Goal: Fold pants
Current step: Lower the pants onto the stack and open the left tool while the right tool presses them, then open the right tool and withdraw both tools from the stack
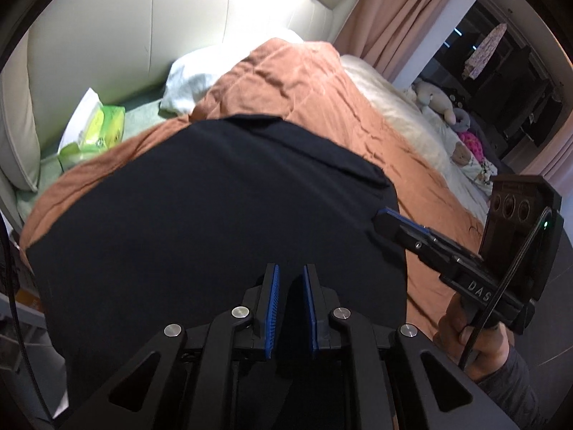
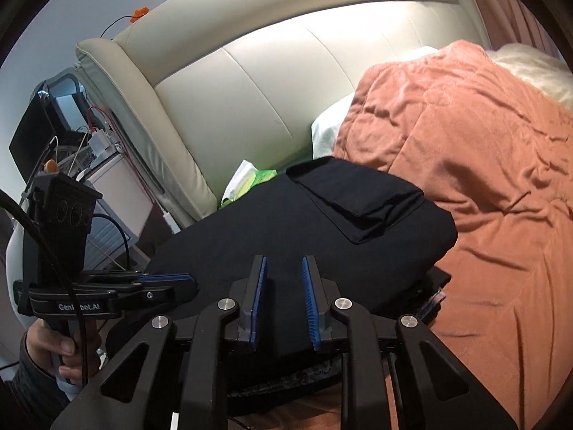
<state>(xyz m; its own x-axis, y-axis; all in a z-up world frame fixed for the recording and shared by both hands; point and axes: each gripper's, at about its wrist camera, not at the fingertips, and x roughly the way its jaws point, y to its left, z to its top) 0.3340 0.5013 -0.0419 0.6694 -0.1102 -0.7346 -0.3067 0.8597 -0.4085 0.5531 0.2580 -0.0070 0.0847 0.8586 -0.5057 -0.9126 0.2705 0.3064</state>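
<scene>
1. Here, at the far left of the bed, a green tissue pack (image 1: 96,125) is lying below the cream headboard (image 1: 107,36), just beyond the left edge of the pants.
2. The left gripper (image 1: 293,308) is pointing down over the near left part of the pants; a hand (image 2: 61,351) is gripping its handle.
3. Its jaws are standing only a narrow gap apart with dark cloth showing between the blue pads. I cannot tell whether they are pinching it.
4. The black pants (image 1: 197,215) are lying in the middle, spread flat on the orange quilt (image 1: 322,89), with a smaller folded layer resting on their far right corner.
5. The right gripper (image 2: 283,304) is reaching in at the right edge of the pants, held by the other hand (image 1: 465,337).
6. Its jaws are also sitting close together, a little wider at the tips, over black cloth. Whether they are holding it, I cannot tell.
7. To the far right, the quilt is running on toward a pale blanket (image 1: 401,107), stuffed toys (image 1: 433,96) and a pink curtain (image 1: 404,18).
</scene>
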